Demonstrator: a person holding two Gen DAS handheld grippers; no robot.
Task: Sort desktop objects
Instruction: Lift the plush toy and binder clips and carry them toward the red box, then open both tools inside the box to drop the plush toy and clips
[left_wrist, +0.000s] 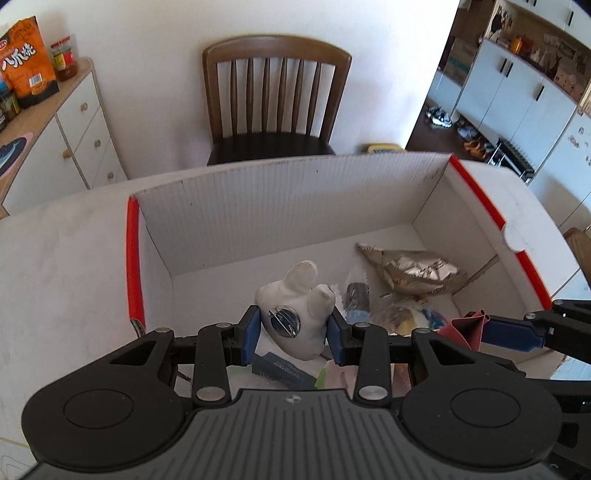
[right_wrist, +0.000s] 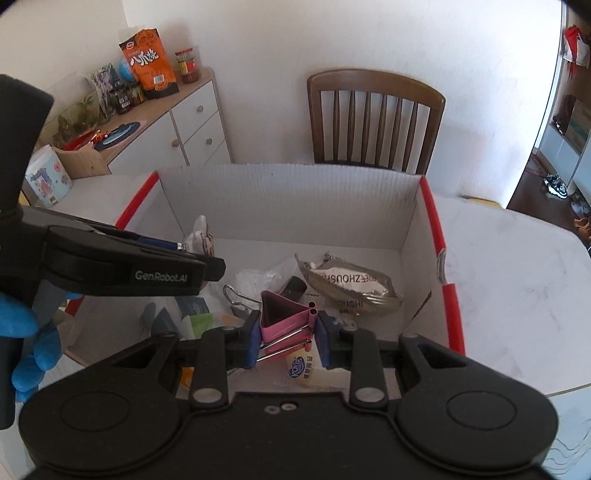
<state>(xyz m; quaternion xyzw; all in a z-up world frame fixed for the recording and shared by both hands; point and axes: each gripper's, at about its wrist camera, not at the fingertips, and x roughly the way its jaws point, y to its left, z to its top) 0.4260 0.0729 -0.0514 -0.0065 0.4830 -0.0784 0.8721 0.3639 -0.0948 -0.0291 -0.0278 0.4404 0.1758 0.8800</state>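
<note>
My left gripper (left_wrist: 294, 334) is shut on a white rabbit-shaped figure (left_wrist: 295, 295) with a metal pin on its back, held over the white box with red edges (left_wrist: 133, 258). My right gripper (right_wrist: 286, 338) is shut on a pink binder clip (right_wrist: 282, 317), also over the box (right_wrist: 439, 236). The clip (left_wrist: 469, 326) and right gripper show at the right of the left wrist view. The left gripper (right_wrist: 184, 247) and the figure (right_wrist: 203, 236) show at the left of the right wrist view.
In the box lie a silver foil packet (right_wrist: 347, 282), a clear bag, a black item, cards and small packets. The box stands on a white table (right_wrist: 517, 280). A wooden chair (left_wrist: 275, 96) stands behind it, a white cabinet (right_wrist: 192, 125) with snacks to the left.
</note>
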